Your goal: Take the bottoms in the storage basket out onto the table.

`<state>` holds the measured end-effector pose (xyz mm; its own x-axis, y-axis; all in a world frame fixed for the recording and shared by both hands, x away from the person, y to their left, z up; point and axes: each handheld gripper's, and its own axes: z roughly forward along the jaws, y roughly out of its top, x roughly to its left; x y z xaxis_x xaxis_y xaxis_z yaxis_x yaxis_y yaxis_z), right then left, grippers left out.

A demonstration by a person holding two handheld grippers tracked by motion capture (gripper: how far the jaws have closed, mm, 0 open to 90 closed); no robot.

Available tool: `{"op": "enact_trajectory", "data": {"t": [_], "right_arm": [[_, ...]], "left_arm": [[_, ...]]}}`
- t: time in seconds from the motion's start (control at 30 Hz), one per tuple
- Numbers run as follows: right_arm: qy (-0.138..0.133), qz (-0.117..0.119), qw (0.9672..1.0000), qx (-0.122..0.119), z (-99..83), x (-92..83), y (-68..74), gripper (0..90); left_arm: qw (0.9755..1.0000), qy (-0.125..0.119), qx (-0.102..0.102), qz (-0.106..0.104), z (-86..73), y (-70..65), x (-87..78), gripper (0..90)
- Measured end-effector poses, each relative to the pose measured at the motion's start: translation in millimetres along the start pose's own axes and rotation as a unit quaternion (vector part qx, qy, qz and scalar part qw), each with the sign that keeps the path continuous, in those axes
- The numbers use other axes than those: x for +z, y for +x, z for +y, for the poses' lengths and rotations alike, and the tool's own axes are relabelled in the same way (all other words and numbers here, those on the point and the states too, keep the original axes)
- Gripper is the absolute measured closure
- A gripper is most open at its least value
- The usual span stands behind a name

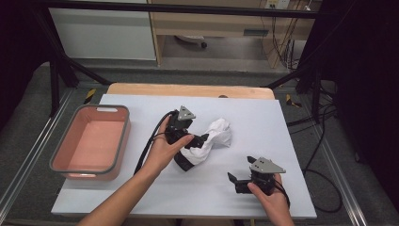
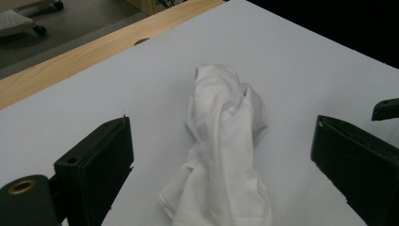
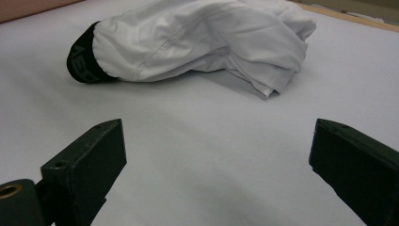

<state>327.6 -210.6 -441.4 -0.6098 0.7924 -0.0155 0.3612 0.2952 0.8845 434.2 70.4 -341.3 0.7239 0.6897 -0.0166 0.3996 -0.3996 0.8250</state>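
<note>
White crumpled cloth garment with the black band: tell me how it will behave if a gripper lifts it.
The white crumpled cloth garment lies in soft folds, so it would probably sag and drape. It looks thin, so likely light. Bunched on the white table, it may unfurl when lifted.

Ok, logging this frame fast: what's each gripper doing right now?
Left gripper: open, jaws either side of the white garment, not closed on it.
Right gripper: open, holding nothing, over the bare table.
</note>
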Motion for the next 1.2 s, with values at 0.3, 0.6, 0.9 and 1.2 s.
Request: {"op": "enact_trajectory", "data": {"t": [0.3, 0.6, 0.9, 1.2], "right_arm": [[0.002, -0.008, 0.9999, 0.013, -1.4, -2.5, -4.9, 5.3], [0.003, -0.002, 0.9999, 0.011, -1.8, -1.1, -4.6, 5.9], [-0.006, 0.009, 0.9999, 0.006, -0.2, -0.8, -1.3, 5.1], [-0.002, 0.011, 0.9999, 0.01, -0.6, -1.5, -2.9, 6.1]], "left_arm": [[0.9998, -0.011, -0.013, -0.001, 1.8, 9.6, -19.1, 6.0], [0.9995, -0.02, -0.025, 0.007, 1.1, 20.0, -31.0, 6.0], [0.9995, -0.021, -0.014, 0.018, 2.8, 23.3, -43.1, 6.0], [0.9987, -0.033, -0.025, 0.031, -0.9, 34.7, -58.5, 6.0]]}}
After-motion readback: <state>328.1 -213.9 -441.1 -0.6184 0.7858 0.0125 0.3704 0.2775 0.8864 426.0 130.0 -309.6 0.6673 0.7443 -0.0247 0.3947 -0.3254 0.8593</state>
